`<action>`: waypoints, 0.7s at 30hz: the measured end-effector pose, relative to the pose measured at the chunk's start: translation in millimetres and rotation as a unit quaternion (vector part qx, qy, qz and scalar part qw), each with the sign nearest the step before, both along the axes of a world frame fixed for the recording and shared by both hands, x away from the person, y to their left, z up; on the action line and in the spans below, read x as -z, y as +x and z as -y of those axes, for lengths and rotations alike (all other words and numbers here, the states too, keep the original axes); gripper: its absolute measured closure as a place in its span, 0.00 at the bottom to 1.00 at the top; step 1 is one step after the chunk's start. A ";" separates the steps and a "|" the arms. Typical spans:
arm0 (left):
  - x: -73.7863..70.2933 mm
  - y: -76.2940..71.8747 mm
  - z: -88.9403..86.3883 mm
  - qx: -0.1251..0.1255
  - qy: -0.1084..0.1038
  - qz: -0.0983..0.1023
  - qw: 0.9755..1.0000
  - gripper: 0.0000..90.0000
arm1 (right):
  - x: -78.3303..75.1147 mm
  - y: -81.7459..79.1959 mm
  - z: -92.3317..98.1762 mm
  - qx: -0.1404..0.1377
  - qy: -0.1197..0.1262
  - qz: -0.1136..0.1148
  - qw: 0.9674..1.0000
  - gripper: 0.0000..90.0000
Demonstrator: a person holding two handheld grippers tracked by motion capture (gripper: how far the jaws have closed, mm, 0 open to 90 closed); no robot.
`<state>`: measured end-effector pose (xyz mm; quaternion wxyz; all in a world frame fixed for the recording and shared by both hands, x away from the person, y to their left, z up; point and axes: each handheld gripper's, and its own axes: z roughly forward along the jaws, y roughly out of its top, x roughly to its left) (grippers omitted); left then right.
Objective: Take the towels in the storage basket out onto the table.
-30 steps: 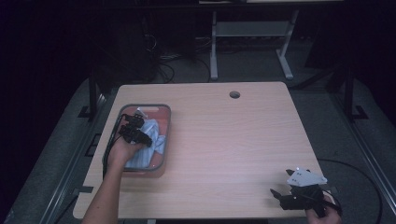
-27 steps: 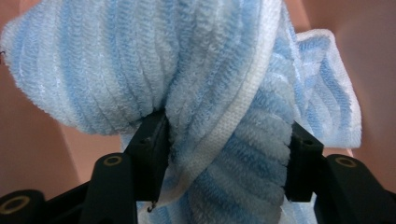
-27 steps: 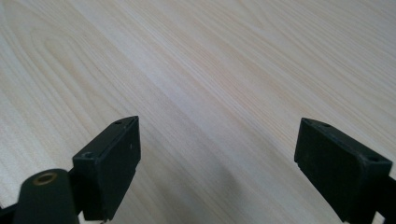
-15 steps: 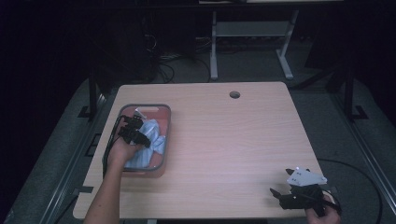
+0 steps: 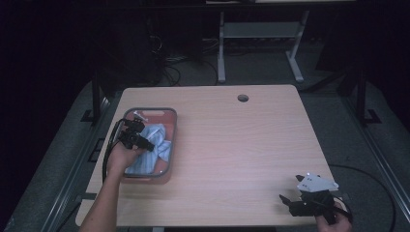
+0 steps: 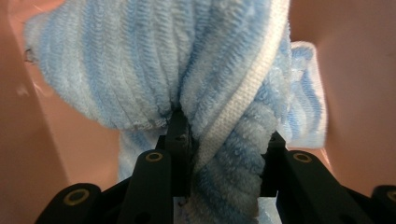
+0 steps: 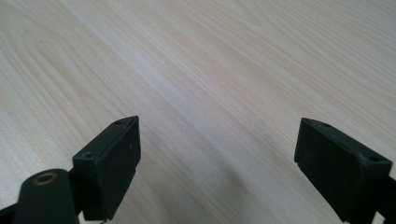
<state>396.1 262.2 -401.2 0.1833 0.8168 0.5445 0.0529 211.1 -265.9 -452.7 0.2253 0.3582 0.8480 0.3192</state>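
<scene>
Between the 2 jaws of the left gripper (image 6: 219, 154) a fold of the cloth (image 6: 196, 84) is pinched; the jaws have just been closing, and the striped blue pile with its white hem is bunched between them. Just beyond and on both sides of the gripper the pink walls of the tub (image 5: 170, 126) are seen, so the cloth lies inside it. A straight upward lift is advised, so that the hem is not dragged over the rim; how many layers are caught cannot quite be told. Far across the table (image 5: 251, 145), the right gripper (image 5: 290, 205) is held low over bare wood, jaws spread, nothing between them.
</scene>
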 end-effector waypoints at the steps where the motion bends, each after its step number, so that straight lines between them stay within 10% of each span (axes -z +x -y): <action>1: 0.0 0.0 0.0 0.000 0.000 0.000 1.000 0.74 | -0.2 0.1 -0.1 -0.001 0.000 0.000 1.000 0.15; 21: -33.7 -35.5 -19.0 0.013 -0.113 0.073 0.991 0.74 | -3.7 -1.1 -1.0 0.009 -0.003 0.010 1.000 0.15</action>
